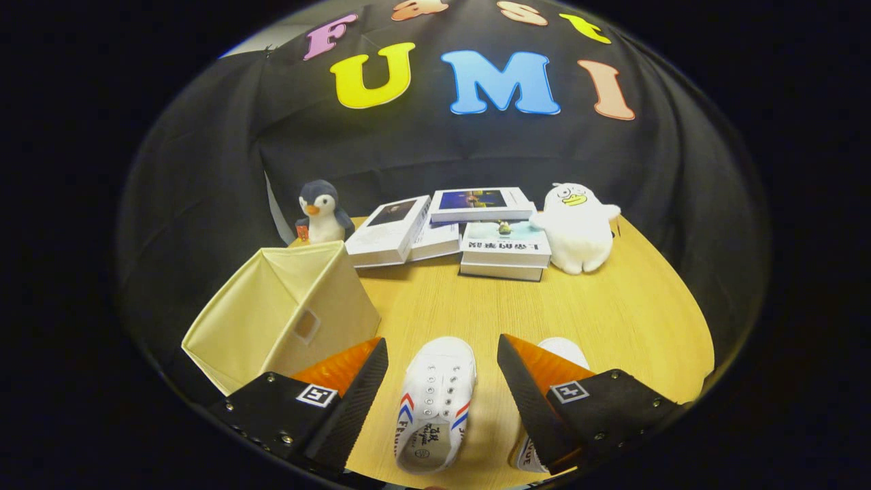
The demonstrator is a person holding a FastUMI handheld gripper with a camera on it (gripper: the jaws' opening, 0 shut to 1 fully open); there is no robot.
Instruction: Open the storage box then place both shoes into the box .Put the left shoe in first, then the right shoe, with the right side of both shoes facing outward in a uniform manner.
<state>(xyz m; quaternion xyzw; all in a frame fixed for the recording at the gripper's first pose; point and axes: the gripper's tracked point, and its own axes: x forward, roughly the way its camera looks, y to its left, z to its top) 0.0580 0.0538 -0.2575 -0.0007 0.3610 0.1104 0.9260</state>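
the gripper (442,371) hangs over a wooden table (612,320) with its jaws spread wide and nothing pinched. a white canvas shoe (435,401) lies between the fingers, its side lettering too small to make out. a second shoe (565,350) sits mostly behind the right finger. the beige fabric storage box (279,313) stands just beyond the left finger. further off are books (463,231) with unreadable covers, a penguin toy (320,211) and a white plush (578,228).

**Black-draped booth, pale wooden table**

Black cloth (204,170) hangs as the booth's wall, creased and folded, wrapping behind and to both sides of a light wood-grain table (612,320). A pale strip of the room (248,42) shows above the cloth. Soft glare lies across the tabletop.
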